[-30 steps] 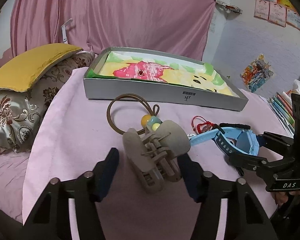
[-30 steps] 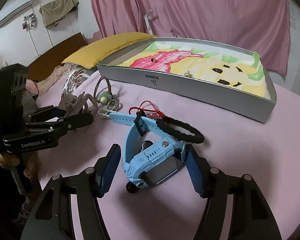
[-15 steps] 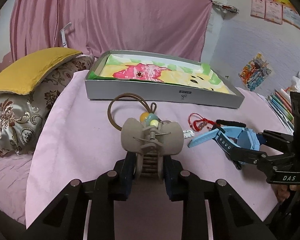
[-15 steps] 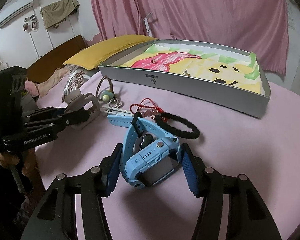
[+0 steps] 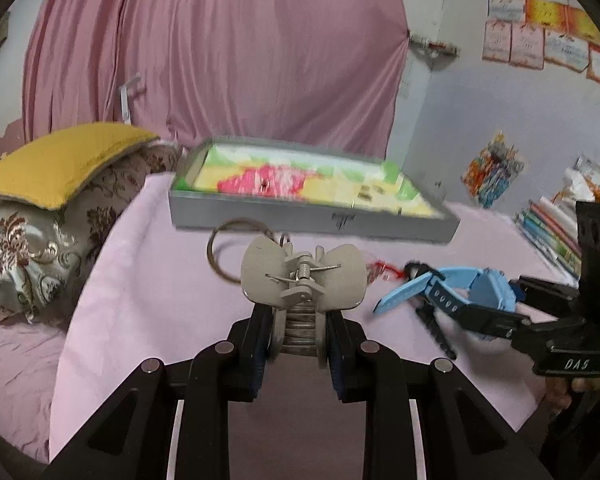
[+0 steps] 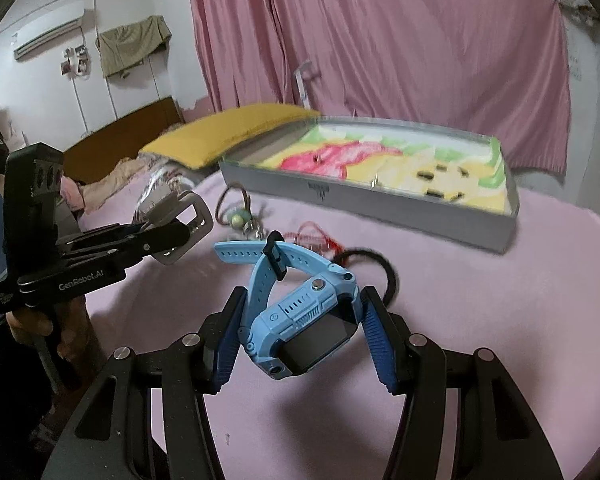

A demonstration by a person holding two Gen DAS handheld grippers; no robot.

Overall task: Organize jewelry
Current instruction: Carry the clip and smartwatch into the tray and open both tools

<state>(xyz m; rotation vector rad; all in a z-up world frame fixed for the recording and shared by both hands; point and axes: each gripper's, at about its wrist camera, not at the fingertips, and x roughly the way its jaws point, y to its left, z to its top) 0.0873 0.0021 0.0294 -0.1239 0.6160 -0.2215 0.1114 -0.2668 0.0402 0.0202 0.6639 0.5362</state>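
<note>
My left gripper (image 5: 298, 340) is shut on a beige hair claw clip (image 5: 303, 278) and holds it above the pink cloth; it also shows in the right wrist view (image 6: 180, 220). My right gripper (image 6: 300, 344) is shut on a blue smartwatch (image 6: 300, 320) and holds it lifted off the cloth; the watch also shows in the left wrist view (image 5: 460, 290). A grey tray (image 5: 312, 220) with a colourful cartoon lining stands behind, holding small jewelry pieces. On the cloth lie a brown hair tie with beads (image 6: 238, 216), a red cord bracelet (image 6: 316, 236) and a black hair tie (image 6: 380, 268).
A yellow cushion on a patterned pillow (image 5: 60, 184) lies to the left of the table. Books or coloured pens (image 5: 552, 232) are stacked at the right edge. A pink curtain (image 5: 220, 60) hangs behind the tray.
Both grippers closed on their objects and lifted them: the left took the claw clip, the right took the blue watch, and both rose off the cloth.
</note>
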